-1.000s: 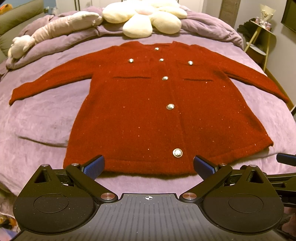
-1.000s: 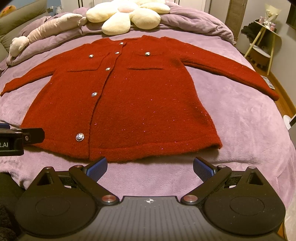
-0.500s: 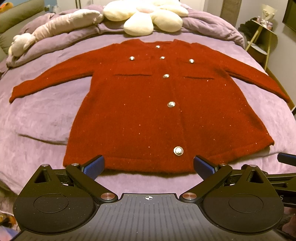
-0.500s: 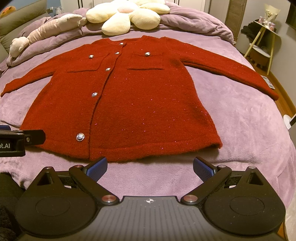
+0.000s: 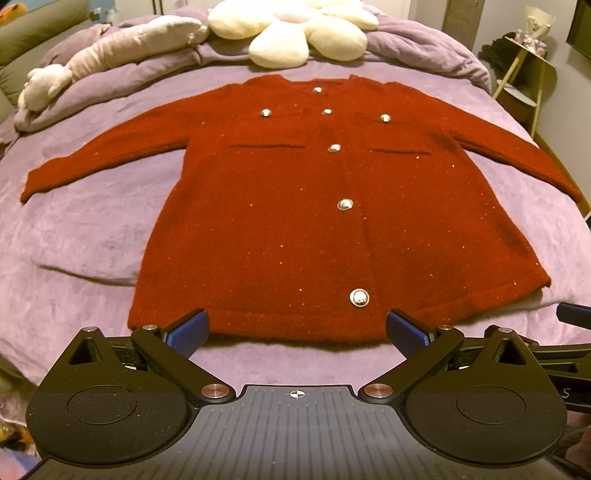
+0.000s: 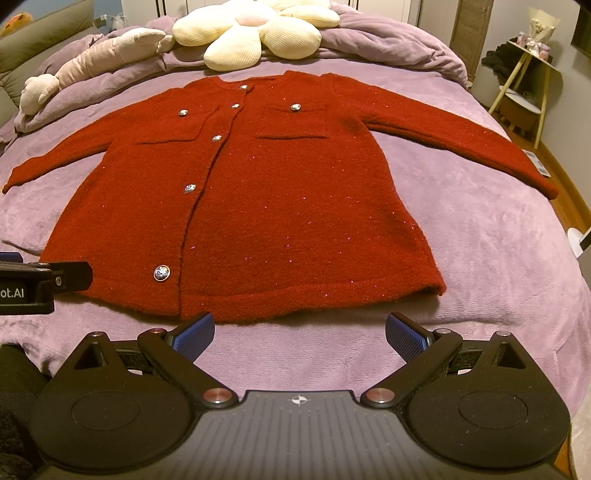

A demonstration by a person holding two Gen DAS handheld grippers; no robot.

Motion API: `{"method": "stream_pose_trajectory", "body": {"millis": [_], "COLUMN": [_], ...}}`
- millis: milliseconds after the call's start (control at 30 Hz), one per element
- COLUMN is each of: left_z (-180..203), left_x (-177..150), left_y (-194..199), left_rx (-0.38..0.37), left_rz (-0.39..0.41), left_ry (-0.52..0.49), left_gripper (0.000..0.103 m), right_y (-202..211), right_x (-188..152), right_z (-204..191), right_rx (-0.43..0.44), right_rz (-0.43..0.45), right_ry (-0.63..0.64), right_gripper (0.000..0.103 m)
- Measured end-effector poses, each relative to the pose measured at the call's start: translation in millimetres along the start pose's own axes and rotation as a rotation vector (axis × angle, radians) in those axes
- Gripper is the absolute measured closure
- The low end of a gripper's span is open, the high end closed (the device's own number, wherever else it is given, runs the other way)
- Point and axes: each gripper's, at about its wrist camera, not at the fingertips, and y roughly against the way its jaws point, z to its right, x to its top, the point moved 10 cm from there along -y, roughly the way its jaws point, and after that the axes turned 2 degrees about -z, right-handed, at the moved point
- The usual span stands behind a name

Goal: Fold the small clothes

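A red cardigan [image 5: 280, 221] lies flat and buttoned on the purple bed [image 5: 81, 236], front up, both sleeves spread outward, collar toward a cream flower-shaped pillow [image 5: 295, 33]; the left tool [image 5: 297, 328] hovers just short of the hem with its blue pads [image 5: 188, 328] spread wide, gripping nothing; the right tool [image 6: 300, 332] hangs beside it near the hem's right half, likewise released and empty; a small side stand [image 6: 524, 74] sits right of the bed.
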Motion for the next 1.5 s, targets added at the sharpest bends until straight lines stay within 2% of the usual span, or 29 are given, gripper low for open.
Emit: {"method": "stream_pose_trajectory", "body": {"millis": [900,1500], "left_z": [-2.8,-2.0], "left_x": [-3.9,-2.9], "left_y": [-0.3,-9.2], "left_rx": [0.002,0.013], "left_rz": [-0.009,-0.052], "left_ry": [0.005,0.008], "left_gripper": [0.000,0.000], "right_y": [-0.6,-7.8], "right_x": [1.1,0.5], "right_z": [-1.4,-0.6], "right_rx": [0.018,0.042], "right_rz": [0.008,-0.007], "right_ry": [0.004,0.004], "right_gripper": [0.004,0.004]}}
